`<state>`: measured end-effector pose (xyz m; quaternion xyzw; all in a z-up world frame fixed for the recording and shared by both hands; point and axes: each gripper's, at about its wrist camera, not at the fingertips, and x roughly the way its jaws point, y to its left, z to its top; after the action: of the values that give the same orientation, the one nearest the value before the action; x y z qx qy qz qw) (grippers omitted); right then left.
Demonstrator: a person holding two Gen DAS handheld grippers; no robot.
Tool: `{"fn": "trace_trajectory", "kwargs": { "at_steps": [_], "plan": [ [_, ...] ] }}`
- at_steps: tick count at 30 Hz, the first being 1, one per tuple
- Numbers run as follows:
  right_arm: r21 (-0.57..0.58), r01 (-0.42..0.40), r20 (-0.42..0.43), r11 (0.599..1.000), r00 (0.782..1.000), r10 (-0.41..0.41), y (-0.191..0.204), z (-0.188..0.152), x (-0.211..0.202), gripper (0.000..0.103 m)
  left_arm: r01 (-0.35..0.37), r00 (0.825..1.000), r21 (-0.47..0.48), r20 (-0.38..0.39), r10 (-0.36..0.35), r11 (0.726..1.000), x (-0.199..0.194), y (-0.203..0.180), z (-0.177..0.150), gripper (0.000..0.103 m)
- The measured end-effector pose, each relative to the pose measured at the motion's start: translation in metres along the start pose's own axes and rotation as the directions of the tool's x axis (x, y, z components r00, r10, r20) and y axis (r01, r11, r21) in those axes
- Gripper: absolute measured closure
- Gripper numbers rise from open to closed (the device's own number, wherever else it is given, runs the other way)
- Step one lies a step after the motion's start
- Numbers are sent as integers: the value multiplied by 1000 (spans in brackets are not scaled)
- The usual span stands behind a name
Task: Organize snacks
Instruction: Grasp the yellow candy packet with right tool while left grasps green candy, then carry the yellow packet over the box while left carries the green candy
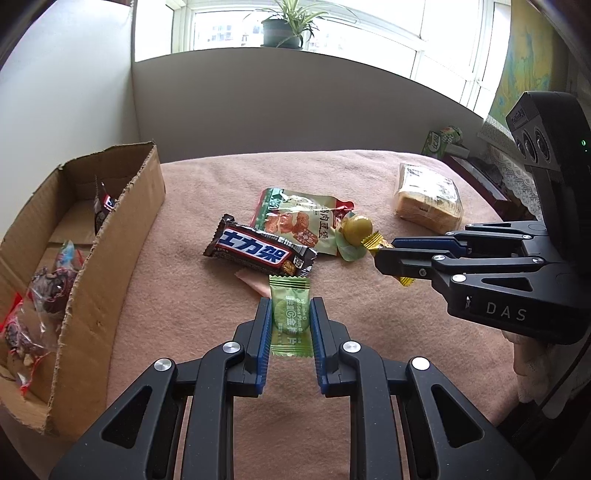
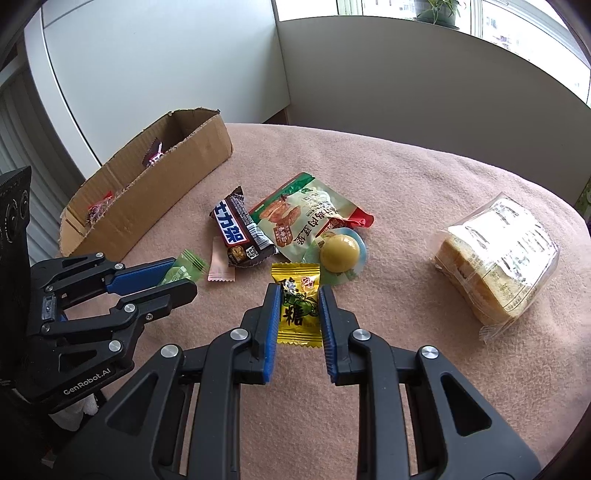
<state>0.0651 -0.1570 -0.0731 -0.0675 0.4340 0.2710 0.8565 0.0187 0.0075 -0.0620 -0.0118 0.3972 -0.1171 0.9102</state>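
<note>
My left gripper (image 1: pixel 290 306) is shut on a green candy sachet (image 1: pixel 289 317), which hangs between its blue pads; from the right wrist view the same gripper (image 2: pixel 177 275) holds the green candy sachet (image 2: pixel 183 271). My right gripper (image 2: pixel 298 295) is shut on a yellow candy sachet (image 2: pixel 297 308), and in the left wrist view this gripper (image 1: pixel 384 253) pinches the yellow candy sachet (image 1: pixel 373 242). On the pink cloth lie a brown chocolate bar (image 1: pixel 260 251), a green snack pouch (image 1: pixel 299 218) and a yellow jelly cup (image 1: pixel 354 229). The cardboard box (image 1: pixel 110 243) at the left holds several wrapped snacks.
A clear-wrapped bread pack (image 2: pixel 498 258) lies at the right of the cloth. A small pink sachet (image 2: pixel 219 266) sits beside the chocolate bar (image 2: pixel 242 232). White panels stand behind the table, with a window and a potted plant (image 1: pixel 284 26) beyond.
</note>
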Motion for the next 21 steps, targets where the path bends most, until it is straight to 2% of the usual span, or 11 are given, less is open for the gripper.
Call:
{"fn": "trace_trajectory", "kwargs": {
  "at_steps": [6, 12, 17, 21],
  "plan": [
    [10, -8, 45, 1000, 999, 8, 4, 7, -15, 82, -12, 999, -17, 32, 12, 1000, -10, 6, 5, 85],
    [9, -37, 121, 999, 992, 35, 20, 29, -34, 82, -15, 995, -47, 100, 20, 999, -35, 18, 11, 85],
    [-5, -108, 179, 994, 978, 107, 47, 57, -41, 82, -30, 983, -98, 177, 47, 995, -62, 40, 14, 85],
    [-16, -185, 176, 983, 967, 184, 78, 78, -30, 82, -59, 971, -158, 219, 93, 986, -79, 69, 13, 85]
  ]
}}
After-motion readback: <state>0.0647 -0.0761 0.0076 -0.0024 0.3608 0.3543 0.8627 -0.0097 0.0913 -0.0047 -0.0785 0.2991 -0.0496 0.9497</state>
